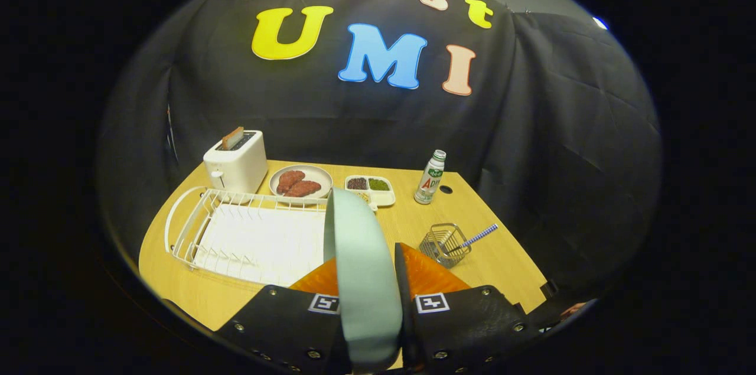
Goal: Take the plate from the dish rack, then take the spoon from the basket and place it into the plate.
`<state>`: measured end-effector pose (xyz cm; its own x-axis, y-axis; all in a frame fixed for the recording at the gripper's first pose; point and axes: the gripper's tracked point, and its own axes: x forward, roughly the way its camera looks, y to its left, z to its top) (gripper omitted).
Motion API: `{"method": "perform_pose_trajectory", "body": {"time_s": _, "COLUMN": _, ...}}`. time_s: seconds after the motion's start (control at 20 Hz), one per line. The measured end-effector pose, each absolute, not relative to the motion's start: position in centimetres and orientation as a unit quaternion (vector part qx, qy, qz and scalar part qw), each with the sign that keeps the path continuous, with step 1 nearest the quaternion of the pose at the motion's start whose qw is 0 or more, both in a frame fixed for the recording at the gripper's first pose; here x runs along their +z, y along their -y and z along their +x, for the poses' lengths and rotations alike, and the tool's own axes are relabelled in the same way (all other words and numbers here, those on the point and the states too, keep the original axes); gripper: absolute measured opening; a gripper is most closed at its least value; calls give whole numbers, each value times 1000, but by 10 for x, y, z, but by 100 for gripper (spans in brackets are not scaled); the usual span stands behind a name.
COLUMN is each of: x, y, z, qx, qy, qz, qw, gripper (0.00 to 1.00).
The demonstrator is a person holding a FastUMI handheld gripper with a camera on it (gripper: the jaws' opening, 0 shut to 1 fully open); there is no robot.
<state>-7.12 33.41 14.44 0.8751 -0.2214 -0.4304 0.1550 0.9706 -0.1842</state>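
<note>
the hand-held gripper point(367, 280) is clenched on the plate point(360, 268), a pale grey-green plate held on edge so its rim runs up between the two orange fingers point(434, 271), which press on it from either side. the plate stands upright and lifted above the desk point(490, 257), clear of the dish rack point(236, 233), which lies just to the left of the fingers with its white wire frame and white tray showing no dishes in the part that can be seen; the plate hides the rack's near right corner.

the basket point(444, 244), a small wire one, sits on the desk just ahead of the right finger, and the spoon point(479, 236) rests in it, its striped blue-and-white handle sticking out and slanting toward the right. the bowl end of the spoon is down inside the wire and is hard to make out.

beyond the rack stands a white toaster point(236, 165) with what looks like a slice of toast point(232, 137) poking from a slot. beside it is a round dish with two reddish-brown patties point(295, 183), then a small divided tray point(371, 186) holding dark and green fillings, and farther right a white bottle point(430, 177) standing upright, well apart from the basket.
</note>
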Motion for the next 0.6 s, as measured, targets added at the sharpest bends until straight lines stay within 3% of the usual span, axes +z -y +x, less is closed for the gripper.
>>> {"method": "perform_pose_trajectory", "body": {"time_s": 0.6, "x": 38, "y": -326, "z": -114, "qx": -47, "qy": -311, "qz": -1, "qw": 949, "gripper": 30}}
